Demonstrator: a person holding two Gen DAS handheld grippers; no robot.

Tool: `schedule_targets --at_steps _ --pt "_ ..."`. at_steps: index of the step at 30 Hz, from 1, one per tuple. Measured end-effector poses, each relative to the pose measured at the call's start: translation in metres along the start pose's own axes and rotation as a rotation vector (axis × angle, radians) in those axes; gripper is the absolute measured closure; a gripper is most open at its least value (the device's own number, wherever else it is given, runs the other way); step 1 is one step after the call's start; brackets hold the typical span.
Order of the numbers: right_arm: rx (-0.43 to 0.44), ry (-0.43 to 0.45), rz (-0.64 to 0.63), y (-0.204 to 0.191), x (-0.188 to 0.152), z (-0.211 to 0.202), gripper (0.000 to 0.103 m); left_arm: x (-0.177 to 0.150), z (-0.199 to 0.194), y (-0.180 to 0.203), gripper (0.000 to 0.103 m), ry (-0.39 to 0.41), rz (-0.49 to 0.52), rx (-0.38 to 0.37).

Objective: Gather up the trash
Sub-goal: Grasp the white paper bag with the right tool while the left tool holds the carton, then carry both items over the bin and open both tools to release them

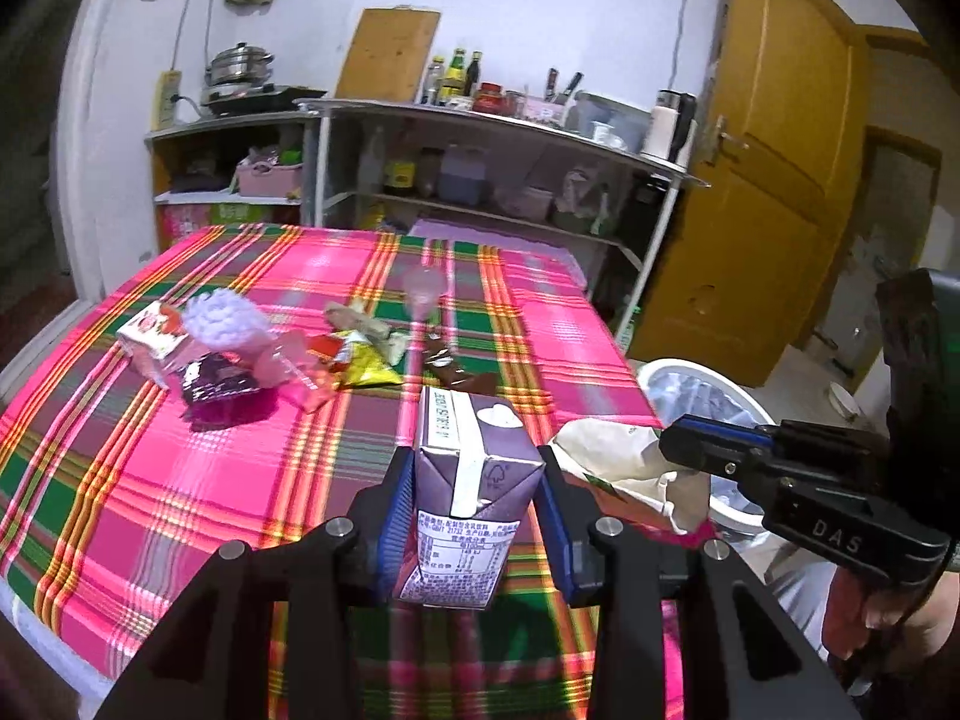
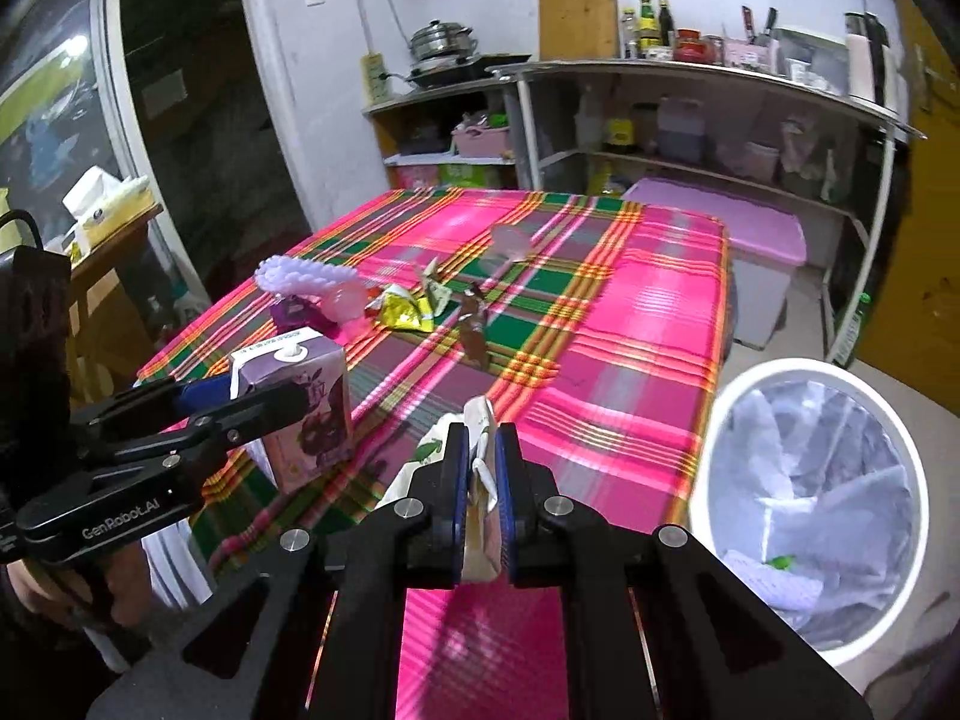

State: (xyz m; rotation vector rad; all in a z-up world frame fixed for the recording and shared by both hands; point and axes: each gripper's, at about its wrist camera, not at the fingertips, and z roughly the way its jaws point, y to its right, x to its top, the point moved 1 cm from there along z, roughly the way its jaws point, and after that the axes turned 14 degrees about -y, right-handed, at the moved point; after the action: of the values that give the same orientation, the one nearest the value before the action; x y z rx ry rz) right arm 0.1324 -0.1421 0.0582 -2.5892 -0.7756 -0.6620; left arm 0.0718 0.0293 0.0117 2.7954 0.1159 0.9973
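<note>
Left wrist view, bottom centre: the left gripper is clamped on a purple drink carton, one blue pad against each side of the carton, which is held upright above the near edge of the plaid tablecloth. At the right of the same frame, the right gripper pinches a crumpled white wrapper just right of the carton.

Right wrist view, bottom centre: the right gripper's blue pads are nearly together with the wrapper squeezed between them. At lower right stands a white trash bin lined with a clear bag, on the floor beside the table corner. At left, the left gripper and the carton appear from the side.

Mid-table, centre of the left wrist frame, lie the remaining pieces: a brown wrapper, a yellow snack packet, a dark purple packet, a red-and-white carton, a white foam net and a clear plastic cup.

Background, upper frame: metal shelving bearing bottles and a steel pot; a yellow door at upper right.
</note>
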Motion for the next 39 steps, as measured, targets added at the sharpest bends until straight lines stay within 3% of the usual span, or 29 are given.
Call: schedule_targets --at_steps 23,39 --pt "-0.131 0.104 0.206 0.097 -0.031 -0.06 0.094 0.03 0.026 0.105 0.064 -0.032 0.203 -0.155" --pt "-0.186 0.103 0.306 0.146 -0.045 -0.065 0.094 0.049 0.065 0.163 0.064 -0.071 0.284 -0.265"
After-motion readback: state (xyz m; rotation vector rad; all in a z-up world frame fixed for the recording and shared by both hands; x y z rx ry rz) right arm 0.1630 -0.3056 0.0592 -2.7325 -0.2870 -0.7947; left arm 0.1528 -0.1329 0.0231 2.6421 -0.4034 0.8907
